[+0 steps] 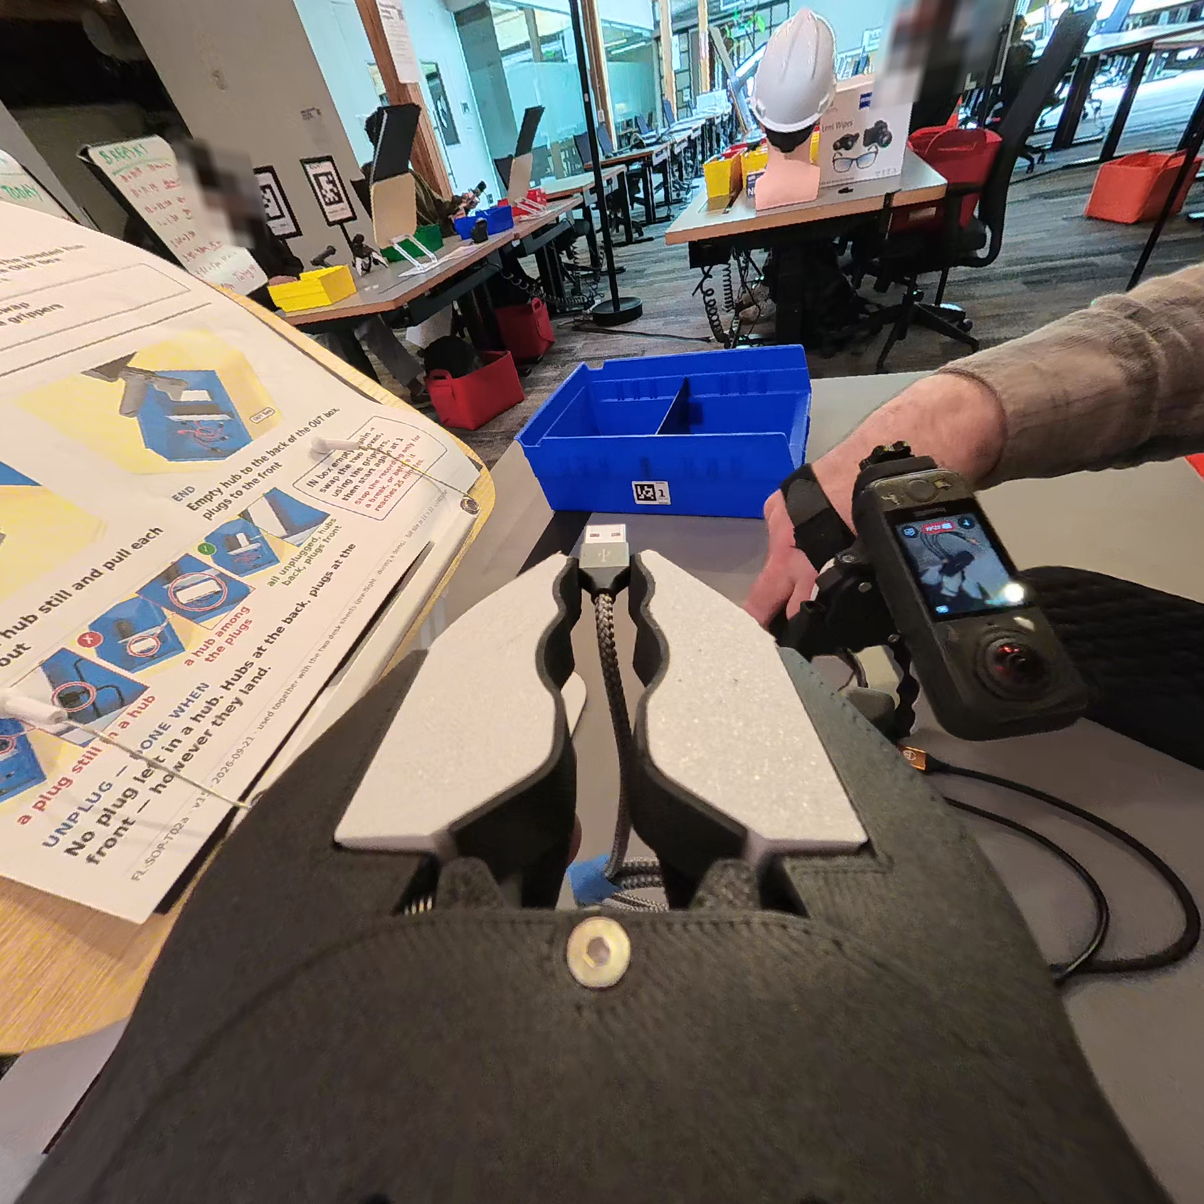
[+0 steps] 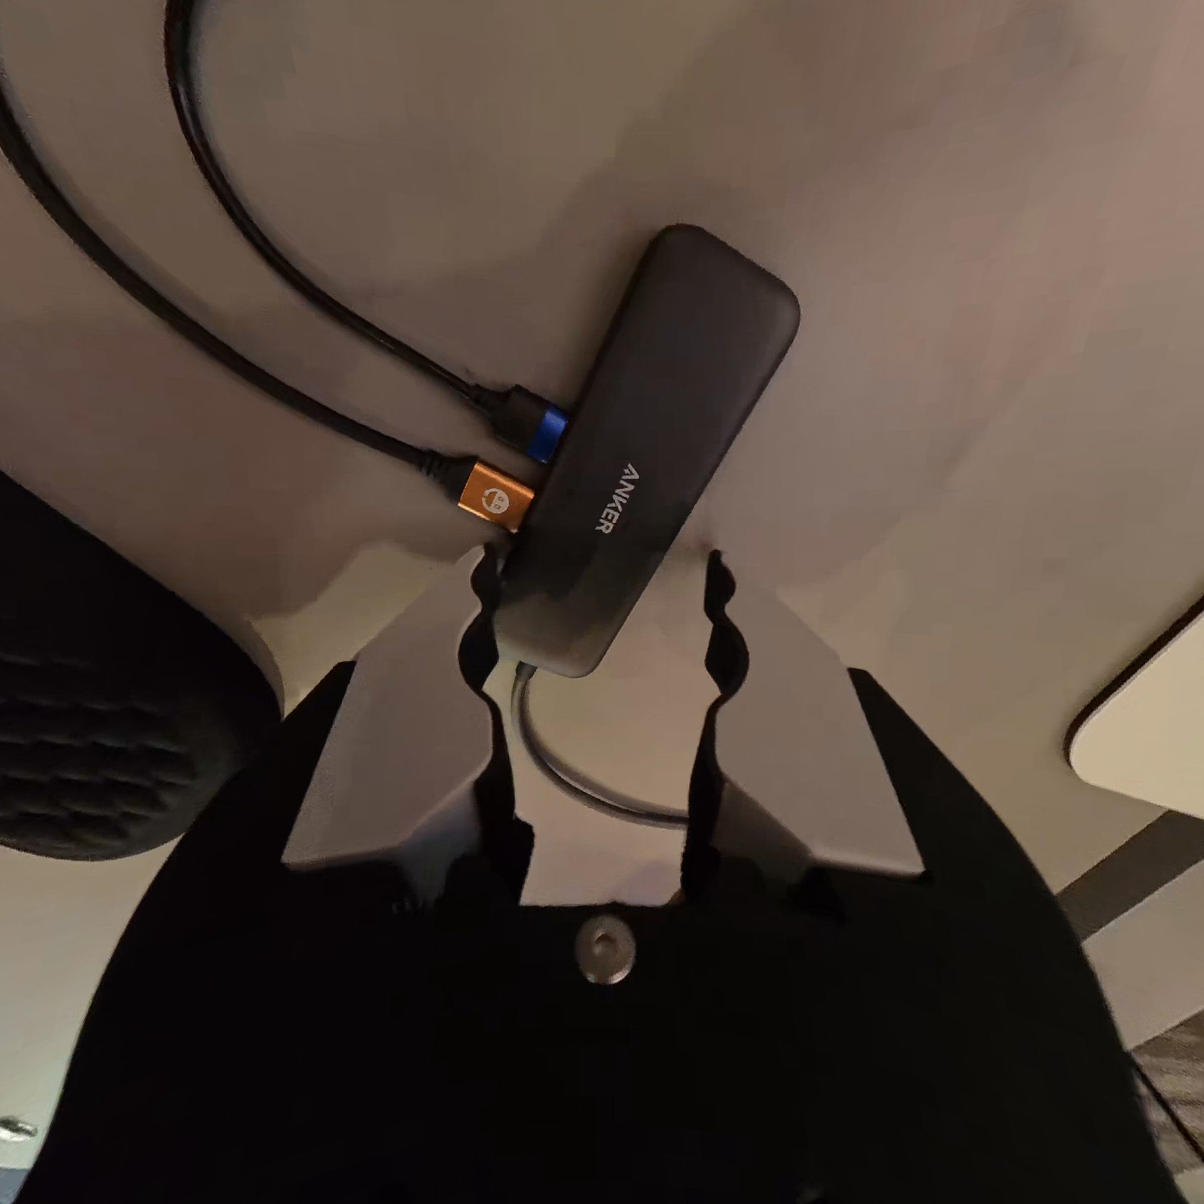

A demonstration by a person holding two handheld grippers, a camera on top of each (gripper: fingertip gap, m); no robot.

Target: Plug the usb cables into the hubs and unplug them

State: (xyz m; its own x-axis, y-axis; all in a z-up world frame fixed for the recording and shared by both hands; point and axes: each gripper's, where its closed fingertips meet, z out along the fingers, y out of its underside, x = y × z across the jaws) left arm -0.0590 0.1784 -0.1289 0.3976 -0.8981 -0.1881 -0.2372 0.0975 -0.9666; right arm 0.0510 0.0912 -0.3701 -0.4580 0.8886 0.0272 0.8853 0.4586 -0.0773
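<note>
Your left gripper point(image 1: 604, 573) fills the near view, jaws pinching a silver USB plug point(image 1: 604, 546) on a braided cable point(image 1: 612, 690); the plug's metal tip points far, toward the blue bin point(image 1: 671, 469) on the table point(image 1: 1107, 521). Your right gripper point(image 2: 599, 554) has its jaws spread, straddling the near end of the dark hub point(image 2: 651, 443), which lies flat on the table, its long axis running near-left to far-right. An orange plug point(image 2: 495, 503) and a blue-collared plug point(image 2: 546, 434) already sit in its left side. Close the right jaws to steady it; I'd judge the silver plug must then swing right, square to that left side.
</note>
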